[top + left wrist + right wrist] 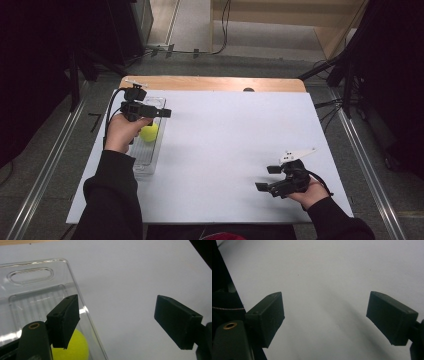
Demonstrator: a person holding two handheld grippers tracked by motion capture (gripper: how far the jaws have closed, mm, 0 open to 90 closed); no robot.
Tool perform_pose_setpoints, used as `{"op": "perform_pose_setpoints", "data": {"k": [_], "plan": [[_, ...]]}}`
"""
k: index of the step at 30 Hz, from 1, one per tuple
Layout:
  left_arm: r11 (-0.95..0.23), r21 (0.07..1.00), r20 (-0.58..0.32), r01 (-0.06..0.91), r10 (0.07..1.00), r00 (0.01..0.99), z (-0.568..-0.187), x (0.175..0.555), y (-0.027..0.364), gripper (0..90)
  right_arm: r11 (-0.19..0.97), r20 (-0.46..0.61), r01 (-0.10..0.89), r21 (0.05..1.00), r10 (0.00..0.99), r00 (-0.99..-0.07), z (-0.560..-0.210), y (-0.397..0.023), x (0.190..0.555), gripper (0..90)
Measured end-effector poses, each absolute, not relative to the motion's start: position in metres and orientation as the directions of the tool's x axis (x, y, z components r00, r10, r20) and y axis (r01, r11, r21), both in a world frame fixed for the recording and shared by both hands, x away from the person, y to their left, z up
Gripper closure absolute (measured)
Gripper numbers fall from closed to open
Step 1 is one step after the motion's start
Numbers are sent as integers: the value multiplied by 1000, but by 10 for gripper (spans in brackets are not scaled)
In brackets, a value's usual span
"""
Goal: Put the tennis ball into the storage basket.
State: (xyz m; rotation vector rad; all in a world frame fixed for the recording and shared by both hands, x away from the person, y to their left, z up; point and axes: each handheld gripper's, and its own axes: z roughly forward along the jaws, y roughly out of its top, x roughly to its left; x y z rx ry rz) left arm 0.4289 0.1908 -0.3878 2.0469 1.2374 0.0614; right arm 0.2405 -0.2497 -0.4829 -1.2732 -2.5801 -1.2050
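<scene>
Yellow ball [149, 132]: lying inside the clear plastic tray [155, 150], near its middle, at the left side of the table; in the left gripper view, showing below the near finger [63, 322] through the tray wall.
Clear tray: long and narrow, lengthwise away from the person, with a slot handle at its far end [30, 276]; otherwise bare apart from the ball.
Left gripper [161, 113]: above the tray's far half, fingers spread apart with nothing between them, one over the tray, the other [176, 322] out over the white sheet beyond the tray's side wall.
Right gripper [267, 178]: low near the front right of the table, well apart from the tray, fingers wide and empty over bare sheet [324, 290].
Step in hand, judged: ball looks placed in the tray, left hand positioned clear of it.
Doing it well: lifting straight up, keeping the near finger off the thin tray wall, so neither tray nor ball gets nudged; round ball likely to roll if the tray is bumped.
Surface: white sheet [235, 145] covering most of a light wooden table [210, 83], wood showing along the far edge.
Room: grey floor, metal rails along both sides, dark stands and cables behind, pale wooden steps beyond.
</scene>
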Motion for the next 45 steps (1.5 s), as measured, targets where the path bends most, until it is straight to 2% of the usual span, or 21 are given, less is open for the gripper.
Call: {"op": "perform_pose_setpoints", "data": {"k": [16, 33, 45], "plan": [[-320, 601, -353, 732, 715, 603, -387, 421, 162, 211, 370, 331, 682, 632, 666, -668, -483, -250, 240, 127], [-363, 598, -386, 715, 651, 653, -386, 406, 148, 211, 368, 330, 681, 633, 668, -667, -483, -251, 240, 127], [-387, 607, -372, 694, 634, 678, -390, 393, 145, 211, 368, 330, 682, 633, 668, -667, -483, -251, 240, 127]]}}
